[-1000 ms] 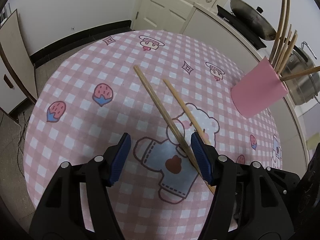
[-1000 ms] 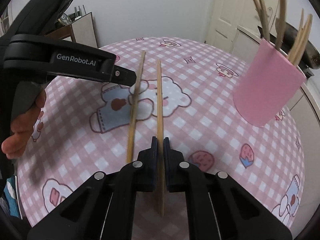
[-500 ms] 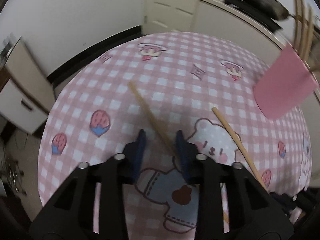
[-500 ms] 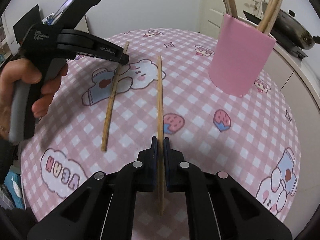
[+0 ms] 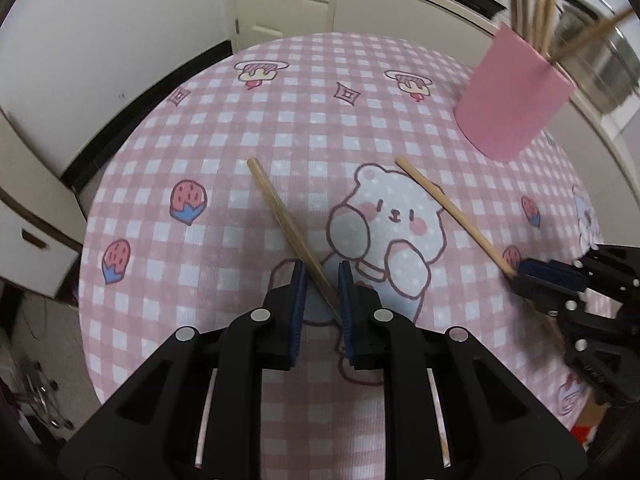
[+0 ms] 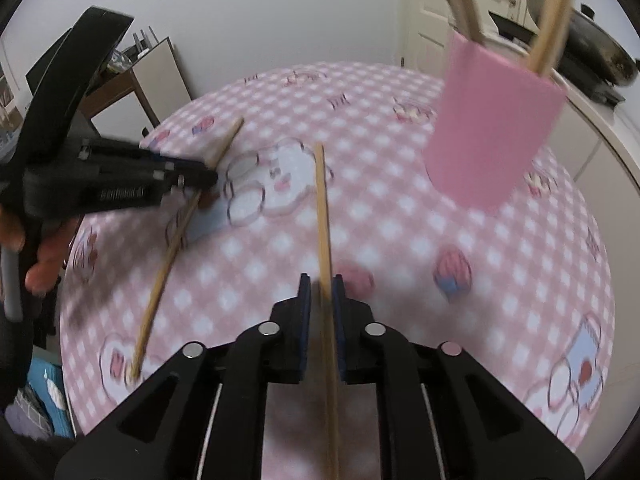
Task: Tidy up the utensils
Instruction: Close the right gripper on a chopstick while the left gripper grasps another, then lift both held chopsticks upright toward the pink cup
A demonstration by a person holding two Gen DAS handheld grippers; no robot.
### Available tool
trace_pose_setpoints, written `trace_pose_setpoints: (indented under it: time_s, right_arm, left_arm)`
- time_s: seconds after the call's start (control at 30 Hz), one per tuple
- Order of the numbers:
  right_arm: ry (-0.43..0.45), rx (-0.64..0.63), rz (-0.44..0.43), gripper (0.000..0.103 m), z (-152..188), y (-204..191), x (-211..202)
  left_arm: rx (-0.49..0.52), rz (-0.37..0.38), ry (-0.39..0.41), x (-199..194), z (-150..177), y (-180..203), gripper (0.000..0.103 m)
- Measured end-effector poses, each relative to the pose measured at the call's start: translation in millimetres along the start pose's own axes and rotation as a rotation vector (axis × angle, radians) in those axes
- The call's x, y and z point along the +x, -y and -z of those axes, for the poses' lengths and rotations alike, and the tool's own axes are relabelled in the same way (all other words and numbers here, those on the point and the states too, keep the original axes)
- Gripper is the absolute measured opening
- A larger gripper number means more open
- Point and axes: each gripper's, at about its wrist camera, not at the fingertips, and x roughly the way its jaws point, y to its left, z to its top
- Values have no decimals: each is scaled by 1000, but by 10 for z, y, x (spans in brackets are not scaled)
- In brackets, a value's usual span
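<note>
Straddling one wooden chopstick [image 5: 288,228], left tongs [image 5: 322,280] have just been closing; the stick crosses the narrow gap diagonally, touching the right pad, left pad clear, not clamped. Right tongs [image 6: 319,292] have just been opening slightly; second chopstick [image 6: 323,216] runs between the parted pads, apparently loose. Pink holder [image 6: 492,128] with more sticks stands on the gingham surface [image 5: 320,120], far right.

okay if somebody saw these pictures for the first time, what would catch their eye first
Probably the pink cup bristling with wooden sticks, at the far right of the pink checked tablecloth. Next, two loose chopsticks: one between the left gripper jaws, the other between the right gripper jaws.
</note>
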Motion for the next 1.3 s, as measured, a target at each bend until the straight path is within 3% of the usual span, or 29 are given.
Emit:
trace_pose_setpoints:
  time_s: [0.13,0.17,0.2,0.33,0.37,0.47,0.5,0.53,0.67,0.77,0.9,1.13,1.2,1.3]
  right_arm:
    - [16,-23,29,14,-259,-57,163]
    - [10,-33,37,14,-308,-70,203]
    - [1,-47,46,14,-371,-86,258]
    - [-43,-73,38,15,-556,-99,434]
    - [-49,-73,36,17,-574,-101,455]
    - [-67,-78,31,14,-601,-86,528]
    - [-65,-81,31,11,-596,-86,528]
    - [-63,-88,31,5,-580,-93,518]
    - [-35,-88,23,4,-469,-92,426]
    - [6,-79,11,4,-390,-103,290]
    - [111,-57,-8,4,-282,-84,-51]
    - [346,-21,-33,4,-137,-87,-767]
    - [377,-13,-32,4,-121,-65,-897]
    - [383,3,-22,4,-89,-3,-960]
  left_arm:
    - [-35,14,2,57,-97,-53,34]
    - [-39,13,4,68,-127,-51,46]
    - [-39,-5,10,84,-160,-36,50]
    - [-18,-56,6,138,-220,11,50]
    - [-10,-68,7,150,-228,25,49]
    - [3,-90,22,158,-236,29,27]
    - [3,-85,24,163,-246,40,17]
    - [12,-82,26,162,-243,58,15]
    - [12,-49,55,138,-224,78,9]
    - [18,-15,133,-8,-190,137,8]
    - [40,15,247,-275,-175,240,7]
    - [74,156,479,-889,-54,500,7]
    - [90,137,483,-953,-58,588,7]
    - [85,117,412,-855,-120,621,7]
